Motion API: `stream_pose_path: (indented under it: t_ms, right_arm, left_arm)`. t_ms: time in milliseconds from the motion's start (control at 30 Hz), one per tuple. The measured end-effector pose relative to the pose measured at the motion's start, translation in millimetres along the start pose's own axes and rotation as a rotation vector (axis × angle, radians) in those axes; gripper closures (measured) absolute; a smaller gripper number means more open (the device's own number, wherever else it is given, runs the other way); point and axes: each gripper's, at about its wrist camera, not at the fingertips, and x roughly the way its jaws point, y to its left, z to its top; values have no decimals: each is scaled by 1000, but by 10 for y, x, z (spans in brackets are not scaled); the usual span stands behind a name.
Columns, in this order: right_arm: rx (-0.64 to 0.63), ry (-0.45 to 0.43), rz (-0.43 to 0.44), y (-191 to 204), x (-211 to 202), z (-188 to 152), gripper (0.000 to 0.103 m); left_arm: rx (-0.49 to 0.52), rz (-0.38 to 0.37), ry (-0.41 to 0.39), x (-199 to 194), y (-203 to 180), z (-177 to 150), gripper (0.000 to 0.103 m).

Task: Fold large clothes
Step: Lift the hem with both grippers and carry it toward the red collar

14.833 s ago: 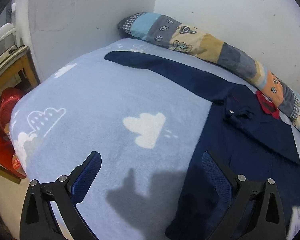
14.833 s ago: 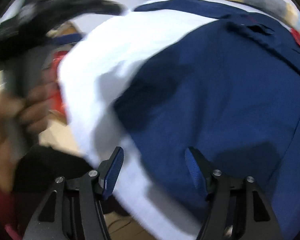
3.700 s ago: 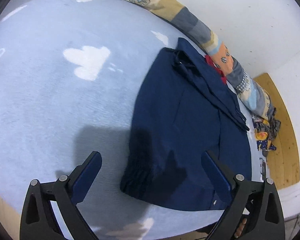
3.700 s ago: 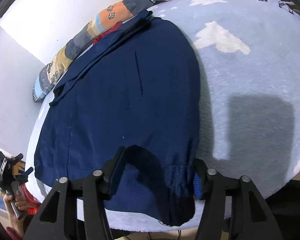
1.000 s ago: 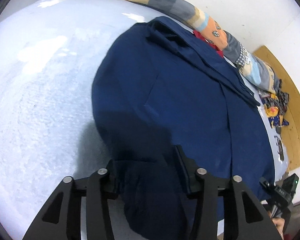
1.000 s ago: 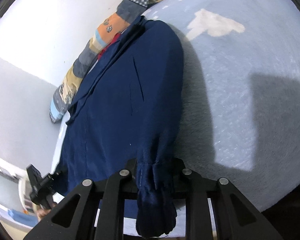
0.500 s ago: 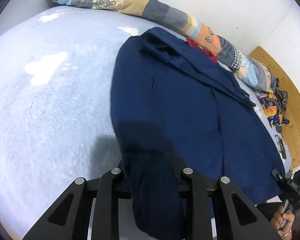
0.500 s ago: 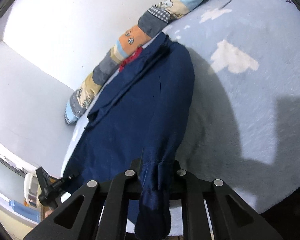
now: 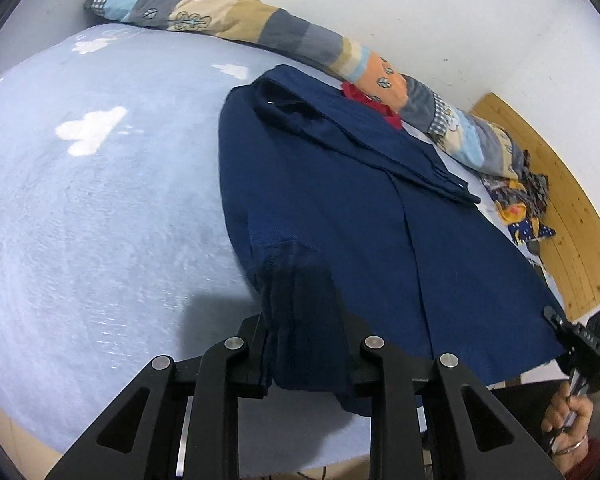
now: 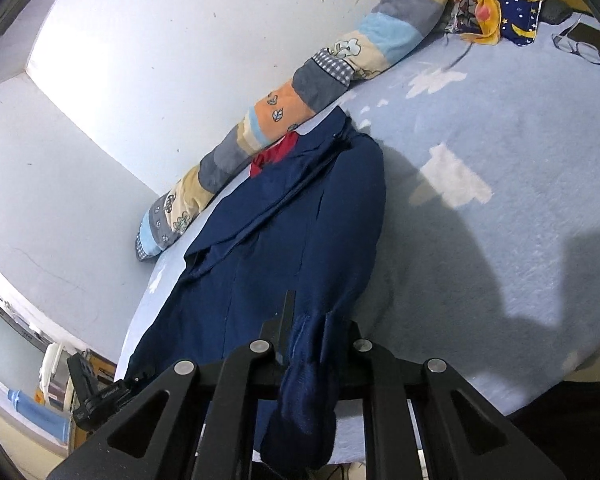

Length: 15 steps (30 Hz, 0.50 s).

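Navy jacket (image 9: 340, 208) on the bed (image 9: 100, 200), hem corners clamped in left gripper (image 9: 306, 354) and right gripper (image 10: 308, 344): bottom-to-collar fold under way, next requiring both corners carried evenly toward the collar.

The jacket (image 9: 340, 216) lies on the blanket (image 9: 100, 200), collar toward twelve o'clock against the long pillow (image 9: 260, 28) along the wall. My left gripper (image 9: 306, 344) pinches its near hem at six; my right gripper (image 10: 308, 344) pinches the opposite corner. Loose cloths (image 10: 496, 4) lie at the pillow's far end.
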Motion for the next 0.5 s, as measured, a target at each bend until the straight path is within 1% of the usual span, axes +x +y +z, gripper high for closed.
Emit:
stream_pose_path:
  t_ms: [100,133,167,233,267,300,333,367,433,500]
  right_arm:
    - [2,10,-4,-13,28,-6,92]
    - [3,15,-2,-18,41,-7,92]
    - [4,18,-1,-21,50,-9,92]
    - [5,22,-1,-37,40,-21,92]
    - [5,24,-1,-36,45,-20,92]
    - [6,24,-2,-29,61,-7,92]
    - [5,21,-2,-27,60,-7,92]
    - [5,20,1,-27,58,-4,92]
    - [7,13,3,-29,49,3,92]
    - [19,6,6,-51,26,8,92]
  left_arm:
    - [-6,2,23,51,36,20,79]
    - [-17,10,35,89,62,35,75]
    - [-27,24,42,129,76,72,68]
    - [-58,38,46,227,114,160,61]
    - [-74,38,46,291,100,215,61]
    - [-98,34,47,328,156,241,61]
    - [-112,33,43,359,176,254,70]
    - [-120,30,40,384,190,267,82]
    - [-105,32,16,382,154,261,84]
    - [-44,35,-30,285,30,249,85]
